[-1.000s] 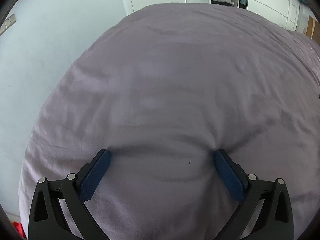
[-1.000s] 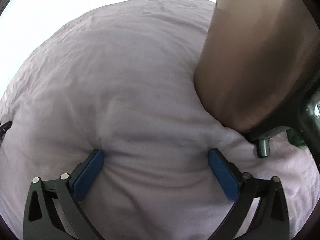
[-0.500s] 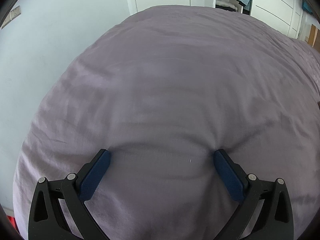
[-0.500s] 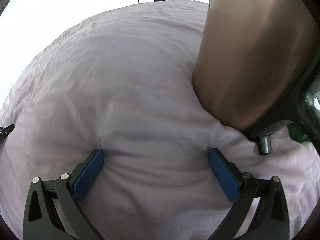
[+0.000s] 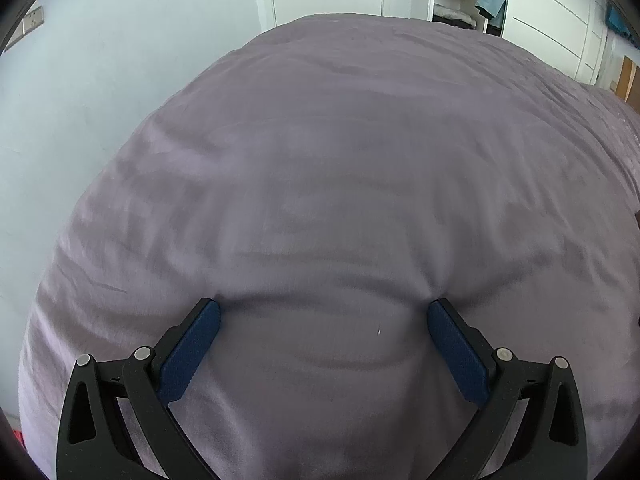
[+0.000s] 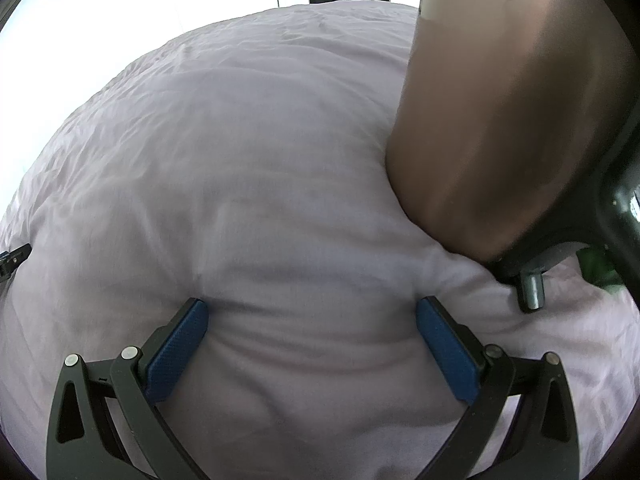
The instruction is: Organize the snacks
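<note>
1. No snacks are showing clearly in either view; only a sliver of something green [image 6: 598, 270] is peeking out at the right edge of the right wrist view, behind a black frame, and I cannot tell whether it is a snack packet.
2. How the snacks will handle is therefore a guess: packets of this kind are usually light, crinkly and easy to crush, so a gentle pinch at a sealed edge or across the flat middle is probably suiting them better than a hard squeeze.
3. The right gripper [image 6: 312, 316] is lying spread wide, holding nothing, its blue pads [image 6: 176, 350] pressing into the bed [image 6: 248, 152] and dimpling the lilac cover.
4. The left gripper [image 5: 323, 318] is likewise released and empty, its pads sinking into the same soft cover.
5. A large brown rounded object [image 6: 504, 112] is resting on the bed just beside the right gripper, blurred and too close to identify.
6. Beyond the bed, white wardrobe doors [image 5: 548, 20] and open shelves with folded laundry are standing along the far wall.
</note>
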Demonstrator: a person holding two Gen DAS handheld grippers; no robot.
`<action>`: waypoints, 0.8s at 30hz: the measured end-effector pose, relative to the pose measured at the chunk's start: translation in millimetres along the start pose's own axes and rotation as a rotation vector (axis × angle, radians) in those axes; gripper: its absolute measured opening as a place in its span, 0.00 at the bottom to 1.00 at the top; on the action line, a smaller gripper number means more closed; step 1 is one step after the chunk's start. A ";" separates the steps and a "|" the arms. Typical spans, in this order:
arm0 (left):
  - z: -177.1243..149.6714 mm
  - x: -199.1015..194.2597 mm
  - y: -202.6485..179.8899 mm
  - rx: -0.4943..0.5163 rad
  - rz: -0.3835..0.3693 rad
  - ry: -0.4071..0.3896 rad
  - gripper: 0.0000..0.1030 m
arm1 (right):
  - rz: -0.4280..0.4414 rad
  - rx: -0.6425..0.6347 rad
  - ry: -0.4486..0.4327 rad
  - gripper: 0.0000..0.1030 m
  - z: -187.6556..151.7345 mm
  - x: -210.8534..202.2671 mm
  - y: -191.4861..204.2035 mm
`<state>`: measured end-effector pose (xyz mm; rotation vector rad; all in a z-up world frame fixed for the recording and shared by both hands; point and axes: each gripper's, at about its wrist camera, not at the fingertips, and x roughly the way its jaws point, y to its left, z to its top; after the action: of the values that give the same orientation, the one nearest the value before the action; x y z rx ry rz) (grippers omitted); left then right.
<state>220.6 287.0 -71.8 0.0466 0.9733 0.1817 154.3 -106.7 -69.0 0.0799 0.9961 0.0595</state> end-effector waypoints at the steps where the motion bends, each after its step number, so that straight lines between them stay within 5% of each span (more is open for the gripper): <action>1: 0.3 1.1 0.3 -0.002 -0.004 0.002 0.99 | -0.002 -0.004 -0.004 1.00 0.5 1.3 0.5; 6: 4.4 3.2 1.3 -0.008 -0.024 0.035 0.99 | 0.031 0.008 -0.013 1.00 -0.2 -1.7 -4.5; 11: -8.5 -35.1 -23.9 0.049 0.056 -0.057 0.99 | 0.115 -0.018 -0.034 1.00 -11.7 -31.5 -13.6; 14: -23.1 -77.6 -60.5 0.078 0.022 -0.133 0.99 | 0.162 0.027 -0.083 1.00 -26.1 -63.3 -29.1; 20: -59.1 -155.9 -168.1 0.142 -0.114 -0.226 0.99 | 0.051 0.083 -0.103 1.00 -62.2 -119.6 -78.7; 24: -74.6 -181.5 -239.0 0.175 -0.257 -0.205 0.99 | -0.088 0.088 -0.124 1.00 -78.1 -149.7 -125.3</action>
<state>91.1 17.2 5.7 0.0976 0.7803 -0.1429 9.2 -241.2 2.0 0.1193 0.8768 -0.0692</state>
